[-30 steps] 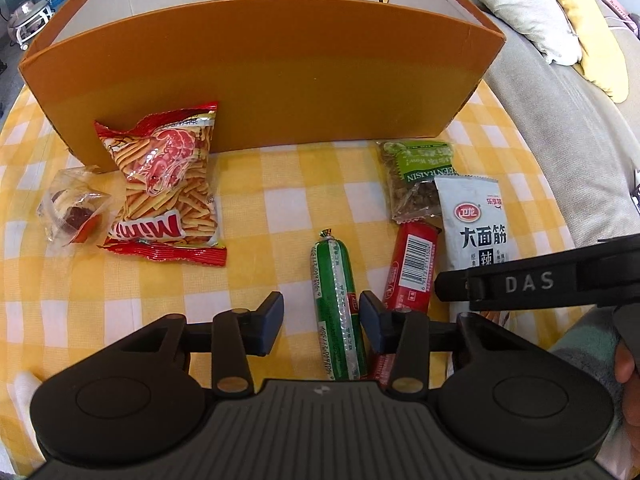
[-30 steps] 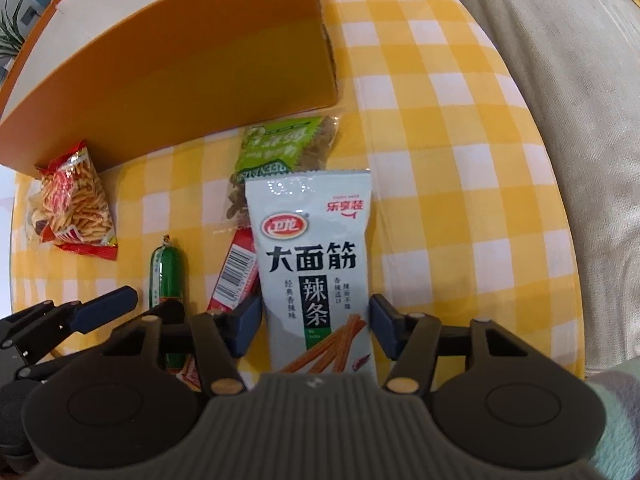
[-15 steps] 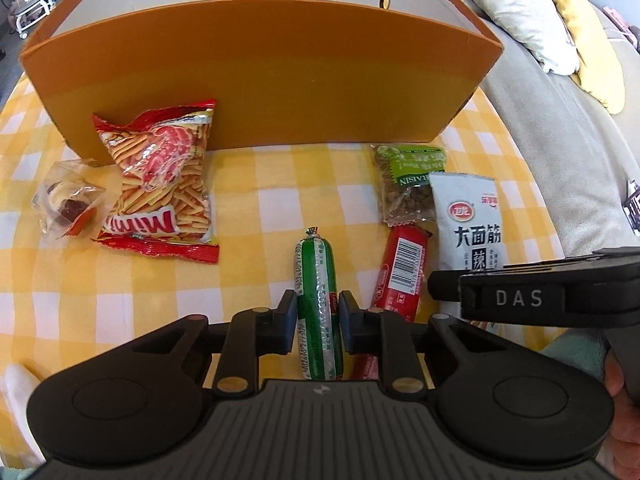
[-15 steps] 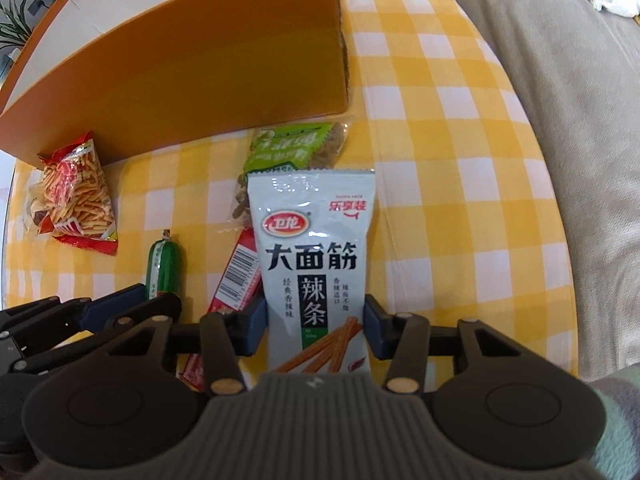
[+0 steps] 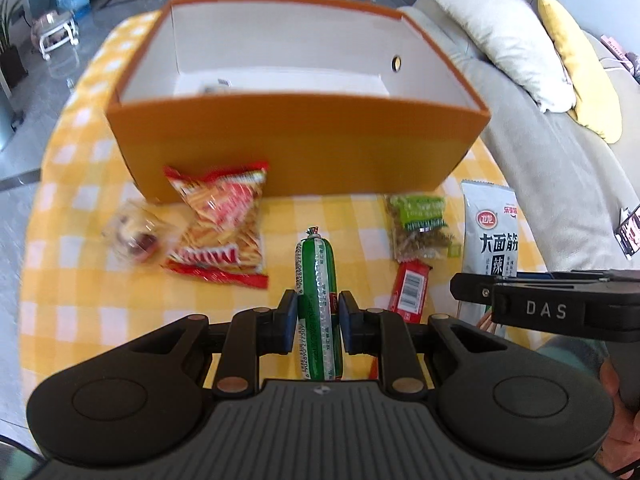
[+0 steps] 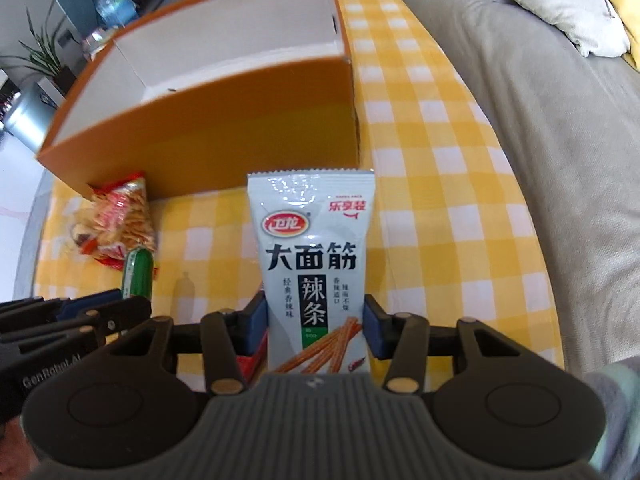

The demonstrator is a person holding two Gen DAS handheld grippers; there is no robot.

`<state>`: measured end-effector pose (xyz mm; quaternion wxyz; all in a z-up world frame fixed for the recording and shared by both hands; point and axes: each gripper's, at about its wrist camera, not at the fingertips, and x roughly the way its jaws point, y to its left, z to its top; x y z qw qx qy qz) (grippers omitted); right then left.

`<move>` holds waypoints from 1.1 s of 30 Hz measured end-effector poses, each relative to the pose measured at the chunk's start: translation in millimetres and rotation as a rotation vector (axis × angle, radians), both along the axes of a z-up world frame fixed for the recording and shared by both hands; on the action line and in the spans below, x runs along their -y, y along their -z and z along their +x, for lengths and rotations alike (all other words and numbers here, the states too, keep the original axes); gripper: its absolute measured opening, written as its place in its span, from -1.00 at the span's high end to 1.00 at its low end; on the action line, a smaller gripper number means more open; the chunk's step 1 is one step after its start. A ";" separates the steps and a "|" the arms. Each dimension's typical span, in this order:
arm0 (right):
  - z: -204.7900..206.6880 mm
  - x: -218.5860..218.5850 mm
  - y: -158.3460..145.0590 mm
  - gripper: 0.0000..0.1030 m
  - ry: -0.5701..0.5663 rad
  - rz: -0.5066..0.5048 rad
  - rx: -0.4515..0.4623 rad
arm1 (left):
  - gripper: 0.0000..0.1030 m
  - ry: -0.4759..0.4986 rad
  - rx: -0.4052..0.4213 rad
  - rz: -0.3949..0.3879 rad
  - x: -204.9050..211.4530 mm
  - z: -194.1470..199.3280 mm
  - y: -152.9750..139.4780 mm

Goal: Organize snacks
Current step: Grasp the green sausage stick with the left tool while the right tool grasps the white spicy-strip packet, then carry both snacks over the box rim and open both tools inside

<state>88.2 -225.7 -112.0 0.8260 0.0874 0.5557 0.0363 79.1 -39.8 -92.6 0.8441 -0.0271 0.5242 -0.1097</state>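
Note:
My left gripper (image 5: 318, 322) is shut on a green sausage stick (image 5: 318, 276), lifted off the yellow checked tablecloth (image 5: 120, 304). My right gripper (image 6: 314, 330) is shut on a white spicy-strip packet (image 6: 312, 248), also raised; the same packet (image 5: 494, 232) shows at the right of the left wrist view, above the right gripper's side. An open orange box (image 5: 296, 148) with a white inside stands behind the snacks. On the cloth lie a red stick-snack bag (image 5: 220, 224), a clear wrapped sweet (image 5: 134, 236), a green raisin pack (image 5: 420, 226) and a red sausage stick (image 5: 410, 292).
A grey sofa (image 6: 540, 128) with white and yellow cushions runs along the right of the table. The table edge curves off to the left over a tiled floor (image 5: 32, 92). A person's hand (image 5: 616, 408) shows at the lower right.
The left gripper closed on the green sausage and lifted it. The right gripper tightened on the white packet and raised it. Both views rose, so the box's inside shows now.

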 end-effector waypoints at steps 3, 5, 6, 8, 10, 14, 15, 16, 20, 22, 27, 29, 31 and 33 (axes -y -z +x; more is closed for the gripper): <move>-2.6 -3.6 -14.4 0.10 -0.002 0.022 0.038 | 0.54 0.000 0.017 0.016 -2.3 2.5 -12.8; -2.6 -6.9 -27.9 0.10 -0.009 0.032 0.073 | 0.54 -0.003 0.038 0.024 -5.9 4.4 -23.4; -2.1 -8.6 -35.5 0.10 -0.015 0.038 0.092 | 0.54 -0.007 0.052 0.023 -8.1 6.0 -29.4; 0.1 -12.0 -50.9 0.10 -0.029 0.047 0.129 | 0.54 -0.011 0.078 0.016 -12.7 10.2 -40.5; 5.1 -14.8 -65.7 0.10 -0.042 0.060 0.161 | 0.54 -0.013 0.105 0.005 -18.4 16.8 -54.5; 22.6 -19.3 -92.4 0.10 -0.061 0.085 0.217 | 0.54 -0.028 0.159 -0.012 -27.5 35.6 -79.9; 28.9 -20.2 -97.8 0.10 -0.064 0.088 0.228 | 0.54 -0.031 0.173 -0.008 -28.9 41.2 -85.5; 35.3 -21.3 -102.9 0.10 -0.067 0.089 0.240 | 0.54 -0.036 0.189 -0.003 -30.2 46.7 -91.0; 63.4 -27.8 -120.0 0.10 -0.082 0.071 0.286 | 0.54 -0.046 0.223 -0.005 -35.9 72.5 -104.5; 79.8 -31.0 -125.3 0.10 -0.086 0.057 0.298 | 0.54 -0.049 0.227 0.002 -37.7 87.6 -105.7; 115.7 -47.2 -125.6 0.10 -0.127 -0.031 0.330 | 0.54 -0.046 0.206 0.035 -38.9 118.5 -94.4; 128.0 -51.9 -120.1 0.10 -0.144 -0.053 0.334 | 0.54 -0.048 0.193 0.040 -40.5 127.6 -87.3; 140.3 -57.0 -113.0 0.10 -0.154 -0.081 0.332 | 0.54 -0.048 0.178 0.059 -39.8 136.5 -78.4; 152.2 -61.7 -102.8 0.10 -0.162 -0.119 0.320 | 0.54 -0.043 0.158 0.070 -38.1 143.3 -69.4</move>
